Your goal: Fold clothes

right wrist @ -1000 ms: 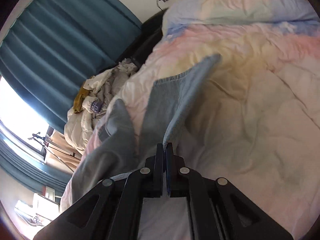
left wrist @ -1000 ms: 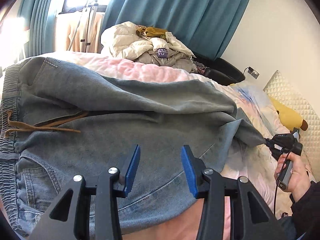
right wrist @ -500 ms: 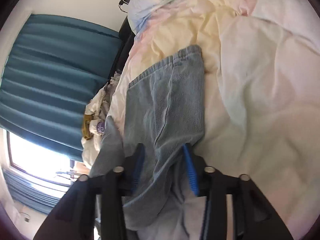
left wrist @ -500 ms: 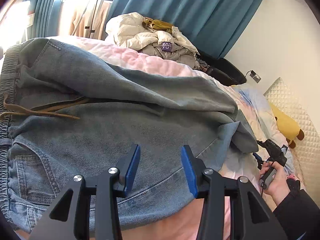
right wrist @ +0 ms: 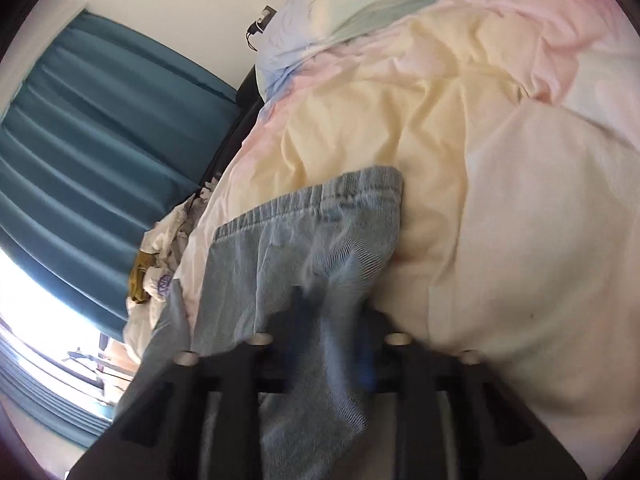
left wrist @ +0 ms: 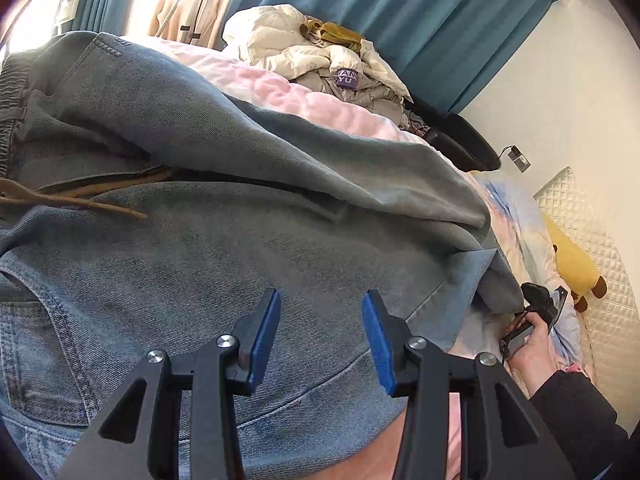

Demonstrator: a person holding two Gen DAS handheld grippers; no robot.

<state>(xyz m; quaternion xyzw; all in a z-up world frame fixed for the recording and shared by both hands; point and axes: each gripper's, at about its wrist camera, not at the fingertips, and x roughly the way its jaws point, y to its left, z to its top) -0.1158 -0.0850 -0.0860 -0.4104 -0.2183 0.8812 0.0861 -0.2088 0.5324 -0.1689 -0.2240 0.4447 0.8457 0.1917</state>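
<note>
below, the left gripper [left wrist: 320, 332] fingers stand apart over the jeans [left wrist: 224, 264], holding nothing. the right gripper [right wrist: 332, 316], blurred, is closing with denim between its fingers; only the left view shows the hand [left wrist: 532, 348], lower right.

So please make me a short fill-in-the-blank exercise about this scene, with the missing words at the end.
1. The denim jeans have a ____ drawstring at the waist.
2. The curtain behind the bed is ____.
3. Beside the quilted headboard lies a ____ plush toy.
4. The pads of the left hand-held gripper are ____.

Missing words: brown; teal; yellow; blue
</note>
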